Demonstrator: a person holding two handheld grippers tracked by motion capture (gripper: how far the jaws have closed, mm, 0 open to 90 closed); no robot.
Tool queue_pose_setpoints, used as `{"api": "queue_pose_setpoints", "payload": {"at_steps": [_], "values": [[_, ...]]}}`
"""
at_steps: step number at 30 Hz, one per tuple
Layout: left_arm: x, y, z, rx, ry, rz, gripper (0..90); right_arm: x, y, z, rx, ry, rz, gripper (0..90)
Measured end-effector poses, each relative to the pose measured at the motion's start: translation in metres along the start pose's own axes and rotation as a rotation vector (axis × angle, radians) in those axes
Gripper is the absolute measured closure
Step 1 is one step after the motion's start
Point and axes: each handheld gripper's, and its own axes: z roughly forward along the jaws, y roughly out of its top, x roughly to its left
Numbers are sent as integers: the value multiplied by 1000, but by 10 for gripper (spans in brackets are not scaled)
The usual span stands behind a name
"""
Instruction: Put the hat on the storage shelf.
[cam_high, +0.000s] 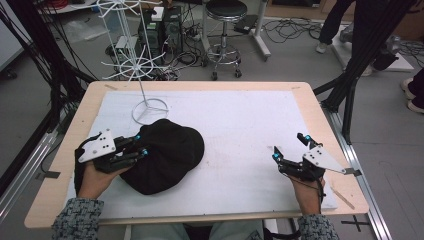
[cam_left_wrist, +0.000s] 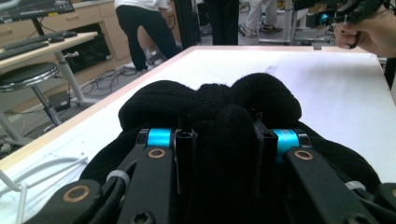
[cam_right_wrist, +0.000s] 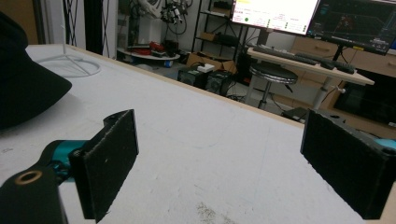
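This is a lab or robotics workroom. The bench (cam_high: 320, 125) is a wooden board with a white mat, framed by black metal struts (cam_high: 350, 75) and aluminium rails. Loose cables (cam_high: 287, 27) sprawl over the grey floor beside a computer tower (cam_high: 170, 25) and a round black stool (cam_high: 226, 10). Behind, a desk (cam_right_wrist: 308, 63) carries keyboards under two lit monitors (cam_right_wrist: 275, 14), and shelves (cam_right_wrist: 154, 28) hold boxes and equipment. People (cam_left_wrist: 142, 28) stand about in the background
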Motion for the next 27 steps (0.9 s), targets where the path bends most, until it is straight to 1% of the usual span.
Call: {"api": "queue_pose_setpoints", "payload": {"at_steps": [4, 9, 15, 20, 22, 27], "values": [[0, 2, -1, -16, 6, 0, 694, -1, 0, -1, -2, -3, 2, 103], [-1, 7, -3, -33, 12, 16, 694, -1, -1, -1, 0, -5, 8, 103], [1, 14, -9, -62, 26, 26, 694, -2, -1, -1, -5, -6, -2, 103], [3, 22, -15, -88, 42, 45, 694, -3, -1, -2, -3, -8, 8, 103], [3, 26, -18, -100, 44, 46, 694, -3, -1, -2, -5, -11, 5, 103], [6, 41, -27, -137, 63, 64, 694, -5, -1, -4, -9, -16, 18, 103]]}}
